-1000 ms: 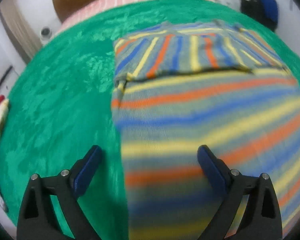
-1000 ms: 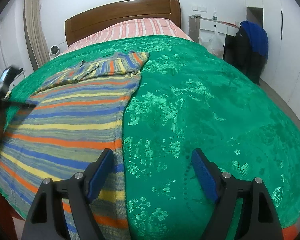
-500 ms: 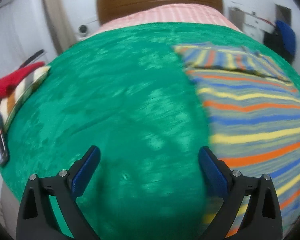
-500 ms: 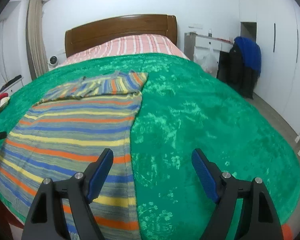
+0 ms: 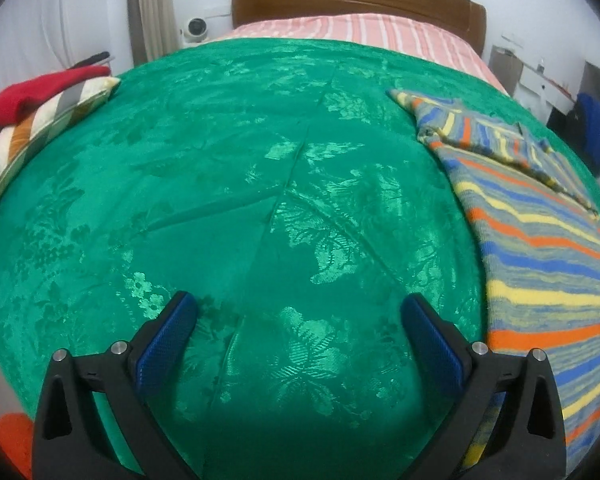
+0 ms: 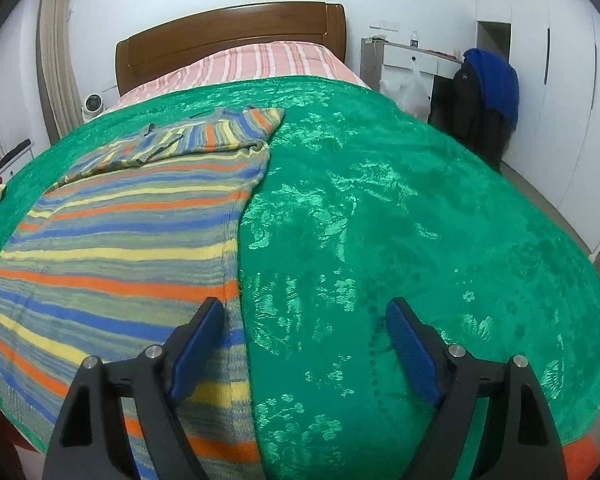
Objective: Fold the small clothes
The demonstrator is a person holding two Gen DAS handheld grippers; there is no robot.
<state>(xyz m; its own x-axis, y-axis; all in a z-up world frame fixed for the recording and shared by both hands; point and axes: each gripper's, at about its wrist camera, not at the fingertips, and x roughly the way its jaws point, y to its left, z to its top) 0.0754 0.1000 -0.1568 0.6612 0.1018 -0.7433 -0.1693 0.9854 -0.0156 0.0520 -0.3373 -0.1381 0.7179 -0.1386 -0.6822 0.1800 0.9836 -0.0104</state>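
Your left gripper (image 5: pixel 298 312) is opening over bare green bedspread (image 5: pixel 228 200), nothing between its jaws; the striped sweater (image 5: pixel 540 240) lies flat just to its right; your right gripper (image 6: pixel 304 320) is opening, empty, astride the sweater's right edge; open bedspread beyond.

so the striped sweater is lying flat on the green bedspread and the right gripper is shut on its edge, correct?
Not quite. The striped sweater does lie flat on the green bedspread, but the right gripper grips nothing: the right wrist view shows its jaws opening above the sweater's edge.
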